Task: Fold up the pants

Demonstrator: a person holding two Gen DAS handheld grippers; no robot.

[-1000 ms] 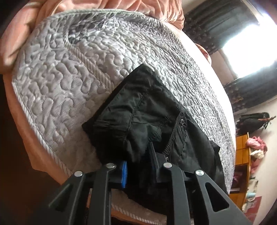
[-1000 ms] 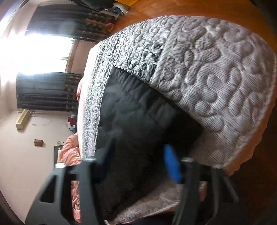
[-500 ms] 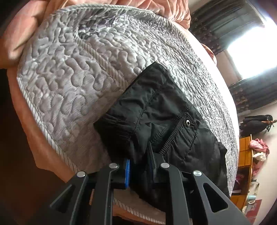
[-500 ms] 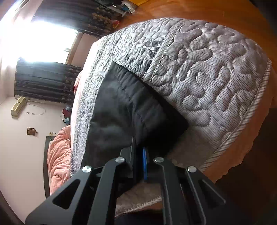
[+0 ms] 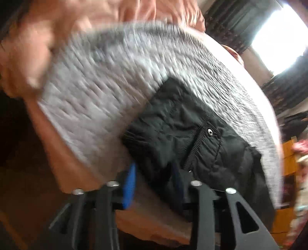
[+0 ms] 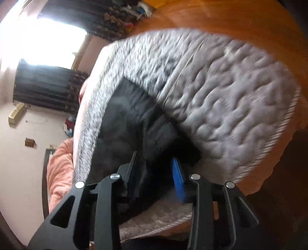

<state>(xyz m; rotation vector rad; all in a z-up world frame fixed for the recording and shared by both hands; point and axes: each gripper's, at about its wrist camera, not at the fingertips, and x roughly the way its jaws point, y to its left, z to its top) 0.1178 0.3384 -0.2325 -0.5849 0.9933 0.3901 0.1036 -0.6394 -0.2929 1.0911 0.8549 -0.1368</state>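
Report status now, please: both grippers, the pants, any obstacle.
Left gripper and right gripper: jaws opening, cloth edge between them, not pinched. Black pants folded on grey quilt. No obstacle seen.

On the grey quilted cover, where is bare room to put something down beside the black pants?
Free: the grey quilted cover between the black pants and the pink blanket. Crowded: the near edge, where both tools stand at the pants.
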